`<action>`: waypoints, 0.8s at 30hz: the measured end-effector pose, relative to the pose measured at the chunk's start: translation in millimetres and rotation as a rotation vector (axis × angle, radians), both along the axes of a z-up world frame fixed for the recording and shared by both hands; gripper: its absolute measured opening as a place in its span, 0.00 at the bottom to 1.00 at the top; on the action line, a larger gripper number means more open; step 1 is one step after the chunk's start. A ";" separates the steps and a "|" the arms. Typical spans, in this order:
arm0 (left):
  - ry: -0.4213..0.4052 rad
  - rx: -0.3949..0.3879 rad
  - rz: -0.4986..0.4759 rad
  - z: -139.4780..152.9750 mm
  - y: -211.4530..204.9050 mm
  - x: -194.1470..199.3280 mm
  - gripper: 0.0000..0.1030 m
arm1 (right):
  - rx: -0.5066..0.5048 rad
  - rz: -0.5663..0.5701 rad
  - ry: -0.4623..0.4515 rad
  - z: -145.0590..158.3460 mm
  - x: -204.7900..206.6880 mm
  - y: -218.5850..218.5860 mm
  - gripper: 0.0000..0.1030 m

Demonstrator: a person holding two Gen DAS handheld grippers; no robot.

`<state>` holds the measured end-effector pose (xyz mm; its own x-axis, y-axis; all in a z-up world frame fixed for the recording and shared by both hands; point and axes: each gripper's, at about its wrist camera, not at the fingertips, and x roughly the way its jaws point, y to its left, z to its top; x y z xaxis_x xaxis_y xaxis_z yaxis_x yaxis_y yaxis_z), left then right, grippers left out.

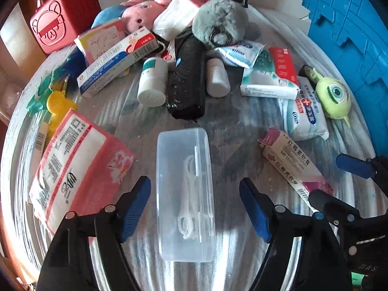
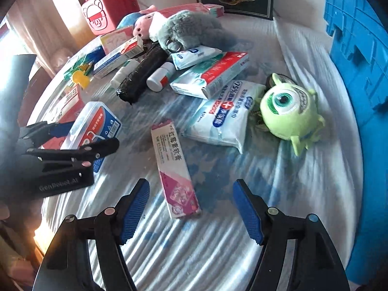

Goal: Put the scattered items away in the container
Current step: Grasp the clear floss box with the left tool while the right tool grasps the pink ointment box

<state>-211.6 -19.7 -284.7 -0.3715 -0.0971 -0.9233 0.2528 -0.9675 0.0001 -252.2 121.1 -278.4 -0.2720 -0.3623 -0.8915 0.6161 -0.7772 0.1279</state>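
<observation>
Now we straddle the clear box (image 1: 185, 194) and pink carton (image 2: 174, 169) with empty, wide-open jaws; centre each, then squeeze evenly.

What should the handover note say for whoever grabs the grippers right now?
Left gripper: open, straddling the clear floss-pick case, not gripping.
Right gripper: open, over the pink ointment box, not gripping.
Blue crate: at the right edge, inside not visible.
Done: nothing evident.
Left: both those, plus wipes pack, green one-eyed plush, bottles, boxes, the other toys.
</observation>
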 end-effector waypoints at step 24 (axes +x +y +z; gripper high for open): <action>0.106 0.001 0.011 -9.6 0.1 26.1 0.44 | 0.048 0.001 0.091 -17.1 9.5 -19.7 0.55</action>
